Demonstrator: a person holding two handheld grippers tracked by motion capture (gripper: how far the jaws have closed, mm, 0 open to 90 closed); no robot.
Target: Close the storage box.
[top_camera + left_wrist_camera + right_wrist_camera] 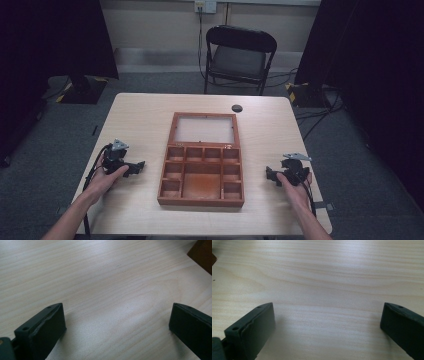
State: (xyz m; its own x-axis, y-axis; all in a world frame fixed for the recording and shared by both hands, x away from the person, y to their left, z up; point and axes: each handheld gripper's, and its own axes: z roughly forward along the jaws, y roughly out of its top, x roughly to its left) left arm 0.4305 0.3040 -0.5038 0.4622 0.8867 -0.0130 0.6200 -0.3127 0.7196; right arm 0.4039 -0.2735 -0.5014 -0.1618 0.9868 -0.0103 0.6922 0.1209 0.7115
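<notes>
a wooden box [201, 172] lies open in the middle of the table [140, 112], between the two grippers. its tray is split into small compartments around one larger middle compartment, and its glass-paned lid [204, 129] is folded back flat on the far side. all the compartments look bare from the high view.

the left gripper [134, 169] rests low on the table to the box's left, near it but apart, held in the person's left hand [102, 179], jaws pointing toward the box. in the left gripper view its jaws stand wide apart with nothing between them but pale wood grain; a dark brown corner of the box [203, 255] shows ahead and to that gripper's right.

the right gripper [273, 175] sits to the box's right, also near and apart, in the right hand [295, 189], jaws aimed toward the box. in the right gripper view its jaws are likewise spread wide over bare tabletop, gripping nothing.

nothing lies between either gripper and the box. beyond the lid, near the table's far edge, is a small round black disc [237, 108]. past the table stands a black folding chair [240, 55], with cables [312, 117] on the grey floor to the right and dark curtains at both sides.
</notes>
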